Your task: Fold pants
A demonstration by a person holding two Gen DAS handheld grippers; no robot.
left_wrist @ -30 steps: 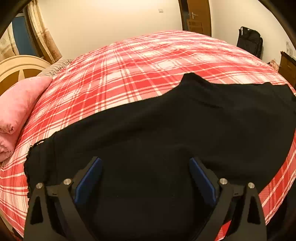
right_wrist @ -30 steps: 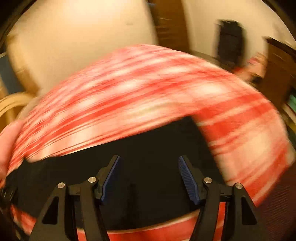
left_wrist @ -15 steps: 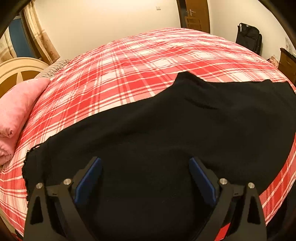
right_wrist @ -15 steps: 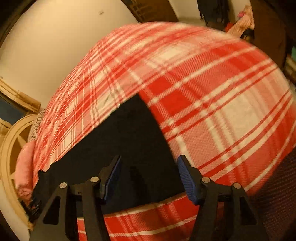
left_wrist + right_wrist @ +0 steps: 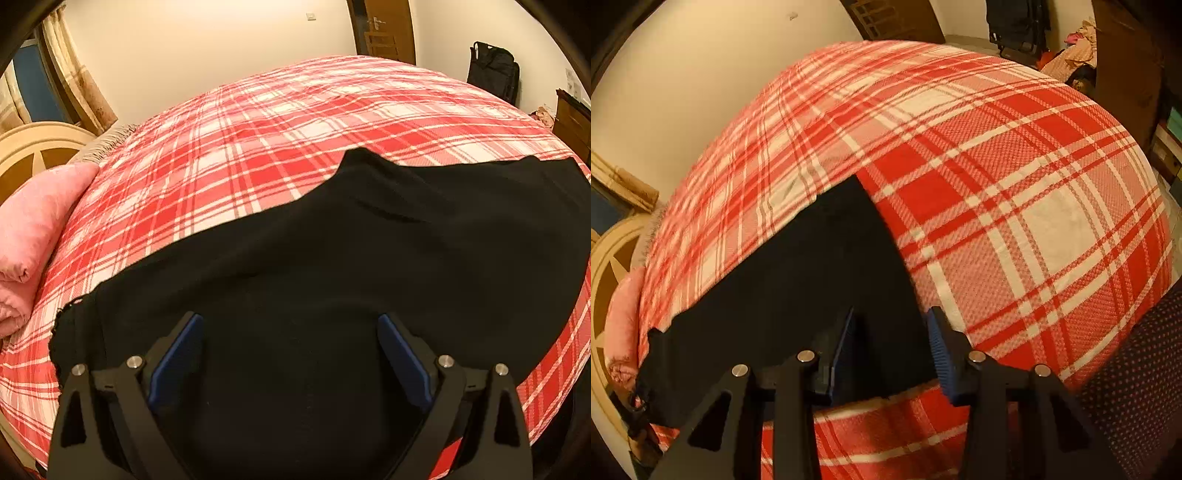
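Note:
Black pants (image 5: pixel 351 251) lie spread flat across the near part of a bed with a red and white plaid cover (image 5: pixel 295 122). My left gripper (image 5: pixel 290 347) is open and empty, hovering over the middle of the pants. In the right wrist view the pants (image 5: pixel 783 280) stretch away to the left. My right gripper (image 5: pixel 892 343) is partly open, low over the pants' right end near its corner, with nothing between its pads. Whether it touches the cloth I cannot tell.
A pink pillow (image 5: pixel 33 229) lies at the bed's left end by a cream headboard (image 5: pixel 33 147). A black bag (image 5: pixel 493 70) stands by the far wall near a wooden door (image 5: pixel 384 29). Dark furniture (image 5: pixel 1126 66) stands to the right of the bed.
My right gripper has swung right and come down toward the pants' right end, and its jaws have narrowed. My left gripper has barely moved and stays open.

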